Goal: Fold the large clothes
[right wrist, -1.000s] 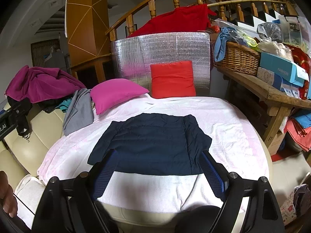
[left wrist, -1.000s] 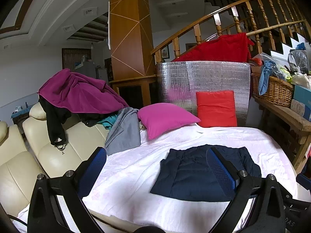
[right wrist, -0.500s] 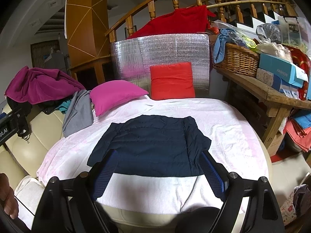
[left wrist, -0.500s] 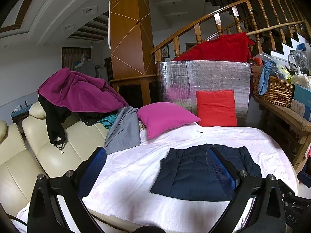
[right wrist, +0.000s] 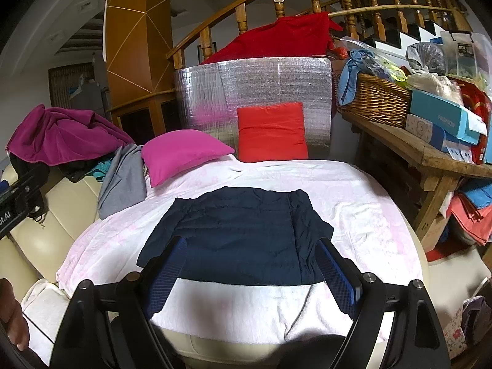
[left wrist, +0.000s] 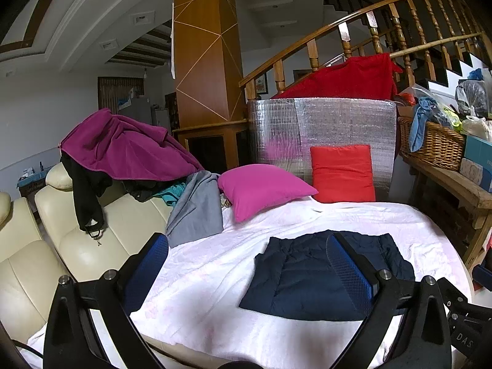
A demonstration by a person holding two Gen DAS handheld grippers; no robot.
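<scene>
A navy quilted garment (right wrist: 243, 233) lies flat on the pale pink sheet (right wrist: 363, 212), partly folded into a rough rectangle. In the left wrist view the same navy garment (left wrist: 301, 279) sits right of centre on the sheet (left wrist: 200, 270). My left gripper (left wrist: 246, 261) hangs open above the sheet's near side, nothing between its blue pads. My right gripper (right wrist: 250, 261) is also open, held over the garment's near edge without touching it. A pile of clothes, purple (left wrist: 123, 147), black and grey (left wrist: 196, 209), drapes over the cream sofa (left wrist: 77, 240) at the left.
A pink cushion (right wrist: 181, 150) and a red cushion (right wrist: 272, 132) lean at the far end against a silver foil panel (right wrist: 261, 86). A wooden bench (right wrist: 415, 150) at the right carries a wicker basket (right wrist: 375, 98) and boxes. A wooden stair railing (left wrist: 353, 30) rises behind.
</scene>
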